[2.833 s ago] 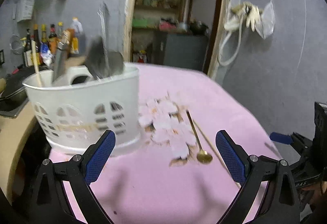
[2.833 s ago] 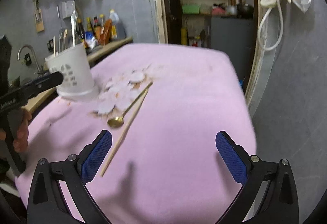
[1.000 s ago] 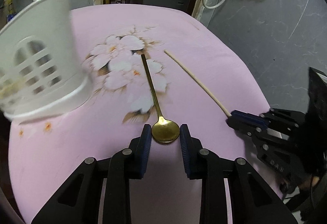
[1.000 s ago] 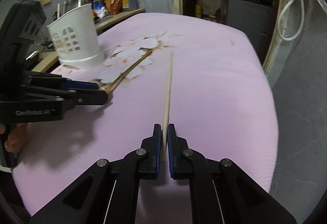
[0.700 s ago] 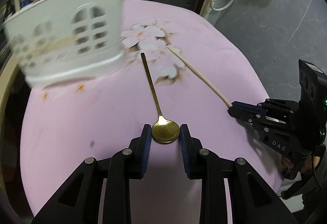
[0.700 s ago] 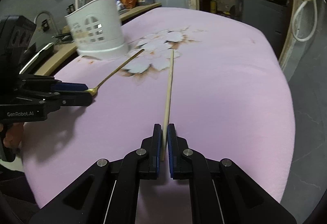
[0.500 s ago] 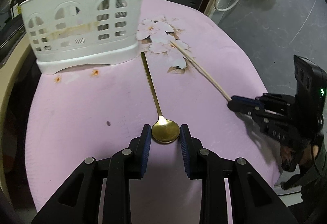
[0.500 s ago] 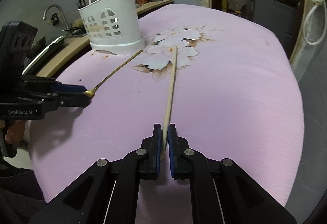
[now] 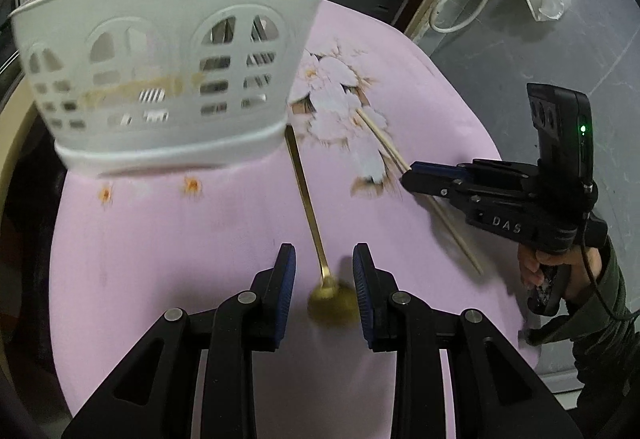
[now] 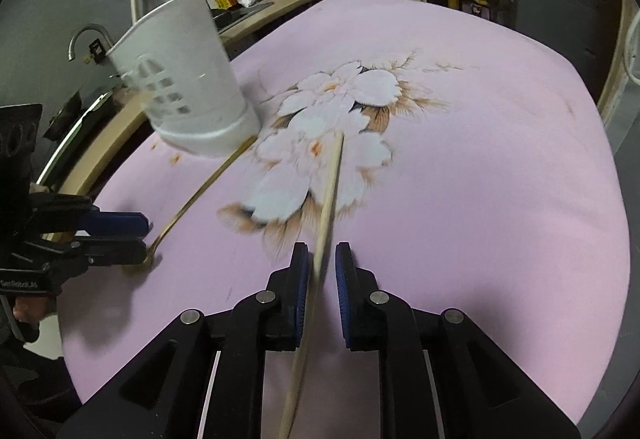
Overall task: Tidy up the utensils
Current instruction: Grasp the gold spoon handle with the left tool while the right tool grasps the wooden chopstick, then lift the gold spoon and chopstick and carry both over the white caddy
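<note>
One spoon point(image 9: 305, 181) in left gripper point(image 9: 324, 279) (grip unclear), one chopstick point(image 10: 330, 191) between opening right gripper point(image 10: 322, 275) jaws

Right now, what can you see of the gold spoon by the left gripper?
The gold spoon looks like thin polished metal, with a long slim handle and a small round bowl. It lies flat on the pink floral tablecloth. Its bowl sits between the fingers of the left gripper, off-centre toward the right-hand finger and motion-blurred, so contact is unclear. The handle runs away to the base of the white utensil caddy, its tip ending at or just under that base.
</note>
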Action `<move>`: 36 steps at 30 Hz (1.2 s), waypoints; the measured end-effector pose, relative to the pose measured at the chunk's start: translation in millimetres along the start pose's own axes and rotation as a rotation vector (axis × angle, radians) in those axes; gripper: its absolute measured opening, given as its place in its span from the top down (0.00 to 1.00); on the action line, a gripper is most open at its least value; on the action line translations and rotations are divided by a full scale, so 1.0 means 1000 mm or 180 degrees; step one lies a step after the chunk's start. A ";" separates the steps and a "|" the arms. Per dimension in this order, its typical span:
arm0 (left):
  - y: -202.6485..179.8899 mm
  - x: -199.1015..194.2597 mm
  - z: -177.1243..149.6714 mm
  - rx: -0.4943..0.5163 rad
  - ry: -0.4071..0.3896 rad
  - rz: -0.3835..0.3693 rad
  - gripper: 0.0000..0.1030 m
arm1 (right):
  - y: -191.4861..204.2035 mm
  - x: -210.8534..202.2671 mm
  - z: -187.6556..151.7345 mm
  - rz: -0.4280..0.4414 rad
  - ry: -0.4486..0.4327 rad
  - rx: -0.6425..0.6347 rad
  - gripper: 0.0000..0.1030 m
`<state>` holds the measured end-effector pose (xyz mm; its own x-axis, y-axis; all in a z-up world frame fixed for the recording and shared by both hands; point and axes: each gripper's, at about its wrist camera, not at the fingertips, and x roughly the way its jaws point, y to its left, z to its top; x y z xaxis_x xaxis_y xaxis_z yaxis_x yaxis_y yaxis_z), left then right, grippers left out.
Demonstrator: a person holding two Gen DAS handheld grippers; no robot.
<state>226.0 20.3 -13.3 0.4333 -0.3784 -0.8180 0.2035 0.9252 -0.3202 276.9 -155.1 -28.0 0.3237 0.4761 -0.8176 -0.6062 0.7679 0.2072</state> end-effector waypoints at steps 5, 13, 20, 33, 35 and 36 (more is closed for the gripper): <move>0.007 0.018 0.021 0.0013 0.0162 0.0107 0.76 | -0.002 0.012 0.015 -0.0006 0.0067 -0.0098 0.88; 0.016 0.028 0.035 -0.0063 0.0333 0.0073 0.92 | -0.004 0.018 0.026 0.0021 0.0143 -0.0175 0.91; 0.025 0.020 0.031 -0.0133 0.0203 -0.0025 0.98 | -0.005 0.013 0.020 0.0020 0.0063 -0.0083 0.97; 0.006 -0.037 -0.012 -0.0083 -0.1186 0.0130 0.98 | 0.023 -0.057 -0.007 -0.0036 -0.1291 0.0020 0.97; -0.001 -0.040 -0.016 -0.0084 -0.1365 0.0171 0.98 | 0.033 -0.066 -0.009 -0.0080 -0.1534 -0.0023 0.97; -0.004 -0.041 -0.017 -0.0077 -0.1432 0.0202 0.98 | 0.038 -0.071 -0.010 -0.0098 -0.1665 -0.0041 0.97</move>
<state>192.5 32.7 13.9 0.7838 -0.2903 -0.5489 0.1460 0.9454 -0.2915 224.0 -164.3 33.1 0.6590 0.6064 -0.4449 -0.5986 0.7810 0.1780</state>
